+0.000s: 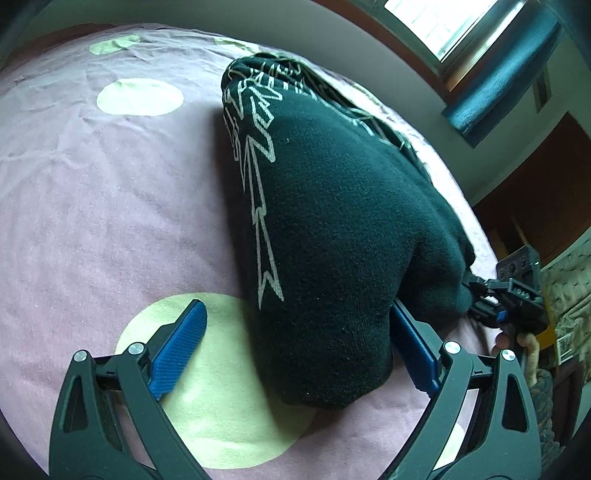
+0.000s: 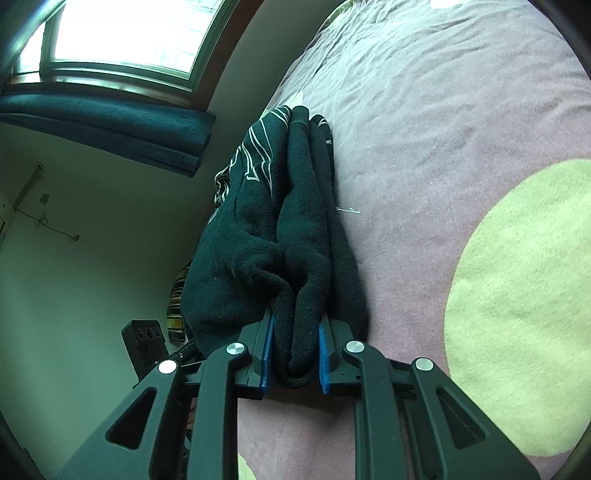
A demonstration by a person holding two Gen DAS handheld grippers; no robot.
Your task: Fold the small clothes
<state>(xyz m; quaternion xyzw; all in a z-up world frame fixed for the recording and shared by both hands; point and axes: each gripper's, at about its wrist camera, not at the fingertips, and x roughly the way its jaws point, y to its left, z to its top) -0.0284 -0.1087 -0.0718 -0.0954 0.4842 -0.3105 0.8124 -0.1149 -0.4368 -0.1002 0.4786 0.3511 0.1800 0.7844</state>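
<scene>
Black knit garment bunched on the bed, right tongs gripping one end.

The dark garment [image 1: 332, 229], with its pale line print, is lying in a thick folded heap on the pink bedspread [image 1: 92, 206], reaching from the near yellow dot [image 1: 221, 398] away toward the far edge under the window [image 1: 454, 22]. The right tongs [image 2: 295, 350] are clenching a thick wad of the garment's near end between their blue pads [image 2: 266, 354], with the rest of the fabric trailing away along the bedspread's left edge. The left tongs [image 1: 295, 347] are standing spread wide, released, their blue fingers [image 1: 181, 347] straddling the garment's near corner; the right-hand finger is sitting just beside the fabric, the left-hand one over the yellow dot. A blue curtain [image 2: 110, 129] is hanging below the window.
</scene>
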